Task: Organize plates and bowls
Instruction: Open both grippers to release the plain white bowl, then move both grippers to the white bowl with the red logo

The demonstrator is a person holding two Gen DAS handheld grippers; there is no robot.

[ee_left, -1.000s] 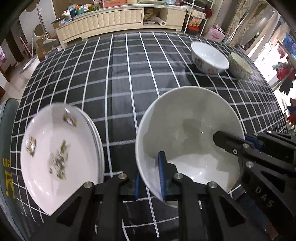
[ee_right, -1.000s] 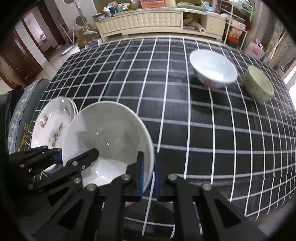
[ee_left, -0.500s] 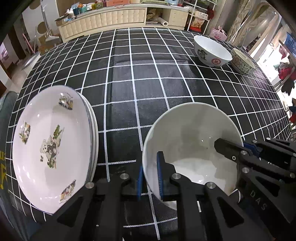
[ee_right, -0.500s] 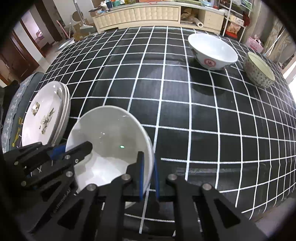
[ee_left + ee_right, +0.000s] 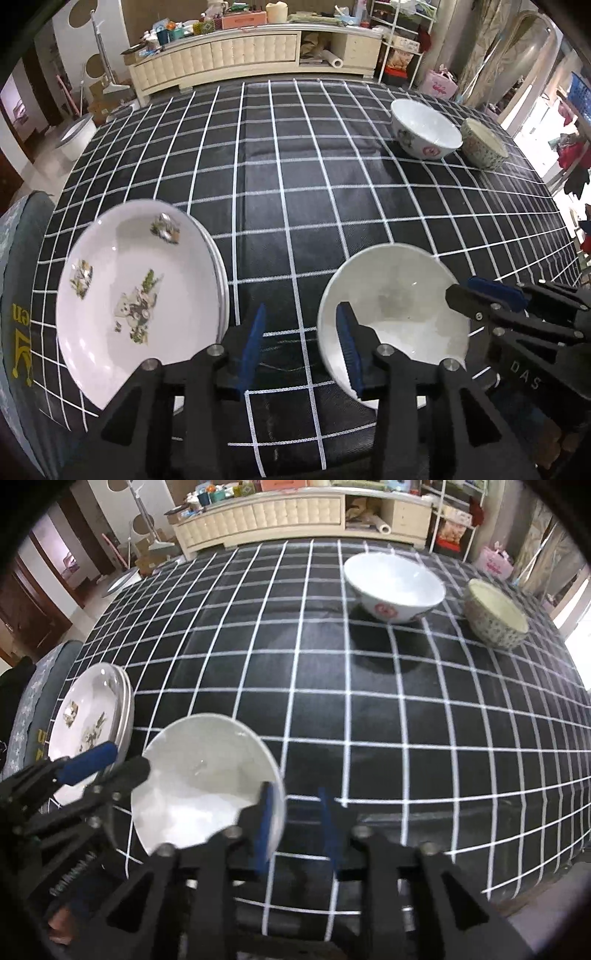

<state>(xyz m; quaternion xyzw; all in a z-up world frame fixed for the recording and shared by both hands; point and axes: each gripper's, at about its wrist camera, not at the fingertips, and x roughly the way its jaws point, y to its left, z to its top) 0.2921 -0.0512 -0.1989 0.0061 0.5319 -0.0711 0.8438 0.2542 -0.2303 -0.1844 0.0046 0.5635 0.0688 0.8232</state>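
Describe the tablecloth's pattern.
Black tablecloth with a white grid of lines; clearest in the left wrist view.

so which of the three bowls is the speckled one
The speckled bowl at the far right edge; the white bowl with red mark and plain white bowl aren't patterned all over.

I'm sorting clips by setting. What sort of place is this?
Probably a home living or dining room: a checked tablecloth with plates and bowls, and a cluttered cream sideboard behind.
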